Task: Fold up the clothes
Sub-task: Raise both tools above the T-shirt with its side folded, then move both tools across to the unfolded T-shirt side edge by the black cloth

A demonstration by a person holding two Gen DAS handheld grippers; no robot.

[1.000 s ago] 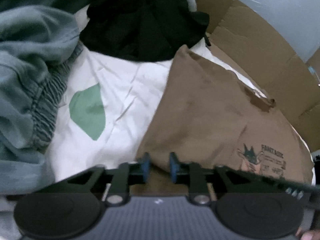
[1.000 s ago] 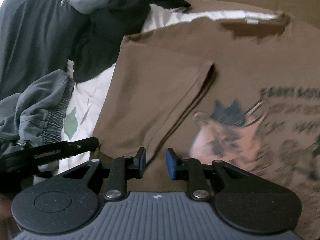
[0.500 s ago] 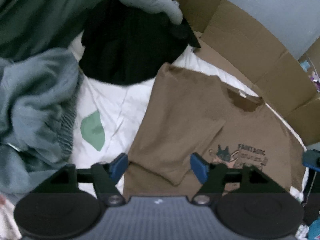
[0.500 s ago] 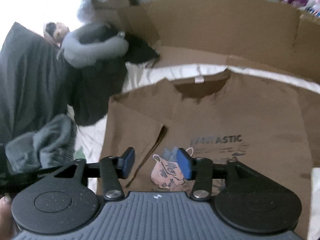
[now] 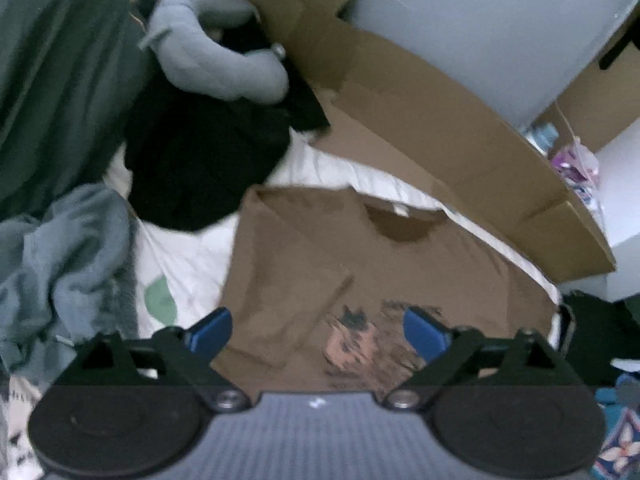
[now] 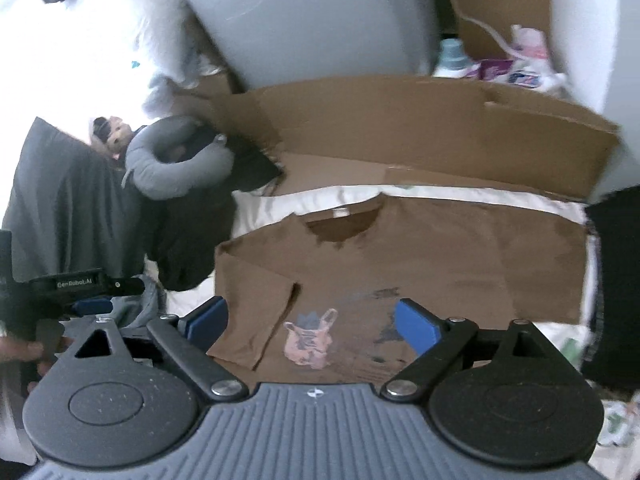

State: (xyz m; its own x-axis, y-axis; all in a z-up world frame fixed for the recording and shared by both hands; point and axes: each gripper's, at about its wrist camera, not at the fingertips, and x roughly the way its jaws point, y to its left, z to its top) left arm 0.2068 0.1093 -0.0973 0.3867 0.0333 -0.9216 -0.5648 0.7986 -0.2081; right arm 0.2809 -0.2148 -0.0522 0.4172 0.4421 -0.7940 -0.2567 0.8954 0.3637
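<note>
Fingers [image 5: 210, 330] of both grippers are spreading wide, gripping nothing, above the brown T-shirt [image 5: 420, 264] lying flat.

A bed covered by a white sheet [image 5: 188, 252] with a green patch is carrying a flat brown printed T-shirt [image 5: 400, 264], a heap of black clothing [image 5: 200, 168], crumpled grey-blue trousers [image 5: 68, 248] and flattened brown cardboard [image 6: 400, 128].
</note>
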